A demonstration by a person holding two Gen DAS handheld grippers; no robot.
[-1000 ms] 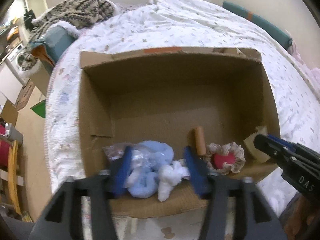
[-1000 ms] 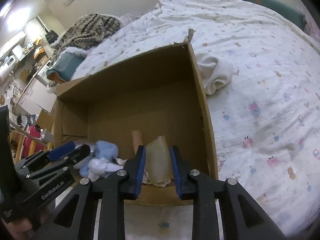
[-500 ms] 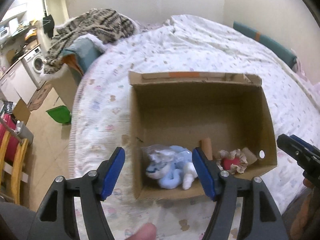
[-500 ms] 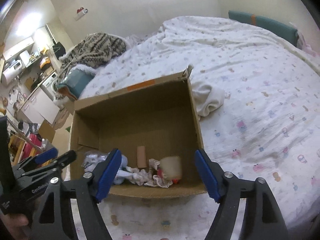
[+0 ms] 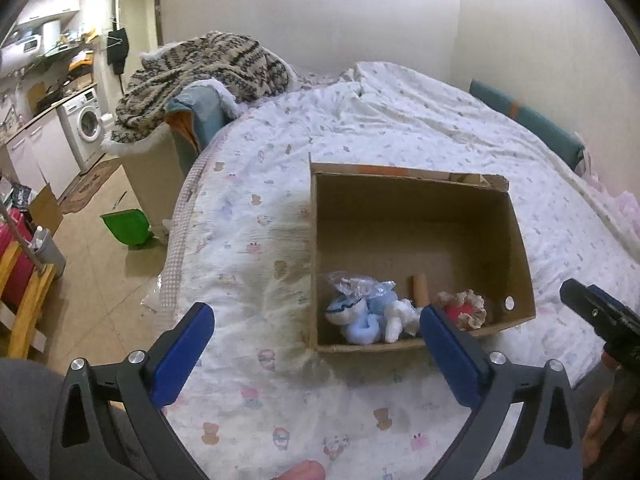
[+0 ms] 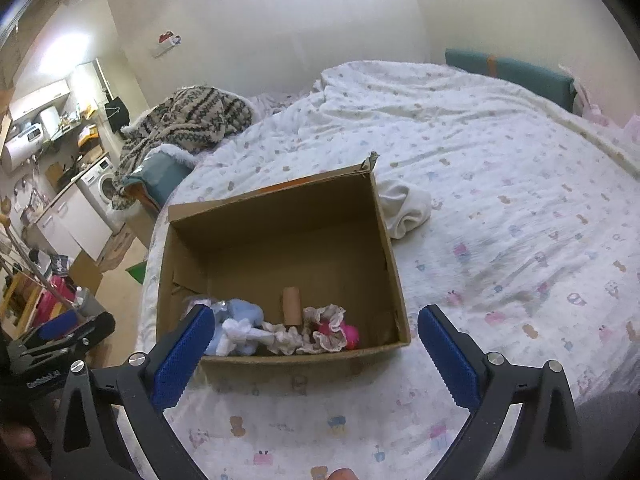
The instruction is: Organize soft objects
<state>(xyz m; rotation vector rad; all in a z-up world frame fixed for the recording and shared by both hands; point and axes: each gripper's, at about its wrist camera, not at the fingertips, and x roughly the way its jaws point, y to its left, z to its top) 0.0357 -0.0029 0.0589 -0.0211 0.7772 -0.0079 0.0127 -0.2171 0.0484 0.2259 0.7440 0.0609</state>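
An open cardboard box (image 5: pixel 516 232) (image 6: pixel 394 276) sits on the bed. Along its near wall lie a blue and white soft toy (image 5: pixel 362 318) (image 6: pixel 236 330), a tan cardboard roll (image 5: pixel 420 288) (image 6: pixel 291 306) and a pink toy with a lace frill (image 5: pixel 460 312) (image 6: pixel 334 326). My left gripper (image 5: pixel 316 340) is open and empty, held back above the bed in front of the box. My right gripper (image 6: pixel 316 340) is open and empty, also back from the box. A white cloth (image 6: pixel 404 210) lies on the bed right of the box.
The bed has a patterned white sheet (image 5: pixel 248 240). A knitted blanket (image 5: pixel 200 68) lies over a bin at the bed's far left. A green dustpan (image 5: pixel 126 226), a washing machine (image 5: pixel 84 128) and a yellow chair (image 5: pixel 24 304) stand on the floor at left.
Both grippers opened and pulled back up out of the box. The left let go of the blue and white toy, the right let go of a tan piece; both stay in the box.
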